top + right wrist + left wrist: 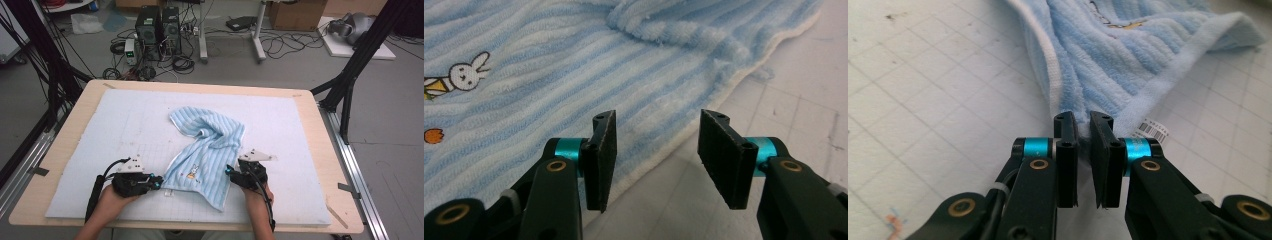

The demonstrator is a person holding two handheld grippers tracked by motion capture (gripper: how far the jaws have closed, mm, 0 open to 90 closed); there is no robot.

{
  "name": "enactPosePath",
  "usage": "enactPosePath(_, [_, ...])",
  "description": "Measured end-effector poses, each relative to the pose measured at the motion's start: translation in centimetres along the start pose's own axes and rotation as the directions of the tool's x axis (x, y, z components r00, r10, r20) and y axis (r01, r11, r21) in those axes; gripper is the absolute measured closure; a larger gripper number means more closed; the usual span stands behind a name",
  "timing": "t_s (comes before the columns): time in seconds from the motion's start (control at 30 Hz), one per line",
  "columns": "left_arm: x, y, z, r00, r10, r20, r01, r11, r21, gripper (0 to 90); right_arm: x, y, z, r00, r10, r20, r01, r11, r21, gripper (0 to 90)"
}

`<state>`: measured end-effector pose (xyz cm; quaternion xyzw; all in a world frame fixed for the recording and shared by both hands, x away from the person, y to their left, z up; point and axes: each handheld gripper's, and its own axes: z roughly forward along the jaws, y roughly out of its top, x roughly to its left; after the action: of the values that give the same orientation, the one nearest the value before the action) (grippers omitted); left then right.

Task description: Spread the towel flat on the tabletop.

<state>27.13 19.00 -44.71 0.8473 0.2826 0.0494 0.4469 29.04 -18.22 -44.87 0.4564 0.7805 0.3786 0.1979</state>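
Now at the grab stage. Towel (207, 150) lies crumpled mid-mat, far end bunched and folded over, near part flatter w/ bunny print (192, 171) facing up. Mat (300, 120) is white foam w/ a faint grid, on the table (65, 150).

L gripper (1082, 131): jaws nearly closed, a thin gap left, w/ the towel's near-left corner hem running in between the pads. Looks like a pinch on the corner; how deep the cloth sits I can't tell. Care label (1153, 129) pokes out just right of the jaws.

R gripper (658, 131): jaws wide apart, holding nothing. L pad over the striped cloth, R pad over bare mat, so the towel's R edge runs between them. Not yet down on it.

From above: both grippers flank the towel's near end, L gripper (159, 183) at the left corner, R gripper (229, 171) at the right edge.

Judgement: 1 corner taken, 2nd not. Next move calls for R to drop onto that edge, slide toward a corner if I can find it, then close. Only w/ 2 holds can I lift and spread. Risk: R catches 2 layers near the fold, or L's pinch is too shallow and slips on the pull.
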Motion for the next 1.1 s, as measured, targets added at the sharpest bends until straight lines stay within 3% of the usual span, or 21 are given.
enactPosePath(0.03, [0.1,0.0,0.0,1.0,-0.002,0.005,0.002,0.9999,-0.012,73.7,0.1,0.1,0.3,1.0,-0.005,0.003,0.005,1.0,0.021,47.9])
enactPosePath(0.07, [0.4,0.0,0.1,0.9977,-0.05,-0.046,0.047,0.997,-0.061,58.7,0.1,0.1,0.4,1.0,-0.007,0.005,0.006,1.0,0.028,47.3])
enactPosePath(0.1, [0.4,0.0,0.1,0.9977,-0.05,-0.046,0.047,0.997,-0.061,48.7,0.1,0.1,0.4,0.9999,-0.01,0.006,0.01,1.0,0.028,47.2])
enactPosePath(0.13, [0.6,0.1,0.0,0.9958,-0.072,-0.056,0.067,0.994,-0.087,48.7,0.1,0.1,0.4,0.9999,-0.01,0.006,0.01,1.0,0.028,47.2])
enactPosePath(0.17, [1.1,0.4,-0.2,0.9937,-0.093,-0.063,0.084,0.9868,-0.138,43.0,0.2,0.1,0.4,1.0,-0.006,0.003,0.005,1.0,0.028,51.2])
enactPosePath(0.27, [1.4,0.7,-0.4,0.9925,-0.1,-0.07,0.087,0.9804,-0.177,39.5,0.2,0.0,0.1,0.9987,-0.022,-0.046,0.023,0.999,0.027,80.0])
enactPosePath(0.37, [2.0,1.6,-0.9,0.9921,-0.1,-0.076,0.081,0.9723,-0.219,39.3,0.1,-0.3,-0.3,0.9963,-0.051,-0.069,0.053,0.998,0.035,86.2])
enactPosePath(0.5, [2.6,2.6,-1.0,0.9905,-0.113,-0.079,0.091,0.9674,-0.236,39.4,-0.7,-1.2,-1.9,0.9945,-0.097,-0.041,0.098,0.994,0.037,86.3])
enactPosePath(0.7, [3.4,3.9,-0.5,0.988,-0.136,-0.075,0.112,0.9601,-0.256,39.4,-3.4,-2.9,-5.0,0.9962,-0.084,-0.021,0.085,0.996,0.02,85.9])
enactPosePath(0.83, [4.1,4.9,0.2,0.9839,-0.167,-0.064,0.144,0.9518,-0.271,39.2,-4.5,-3.6,-5.9,0.997,-0.077,0.01,0.076,0.997,0.028,85.4])
enactPosePath(0.9, [4.3,5.3,0.5,0.9799,-0.187,-0.07,0.161,0.9472,-0.277,38.6,-5.1,-3.9,-6.1,0.9958,-0.085,0.035,0.084,0.996,0.028,81.4])
enactPosePath(0.93, [4.4,5.9,0.8,0.9796,-0.187,-0.074,0.16,0.9477,-0.276,38.5,-5.4,-4.1,-6.3,0.9971,-0.064,0.042,0.064,0.998,0.01,75.5])
enactPosePath(1.1, [4.9,7.4,2.0,0.9773,-0.199,-0.074,0.171,0.9446,-0.28,38.2,-5.2,-3.6,-6.7,0.9989,-0.033,0.034,0.035,0.996,-0.076,60.0])
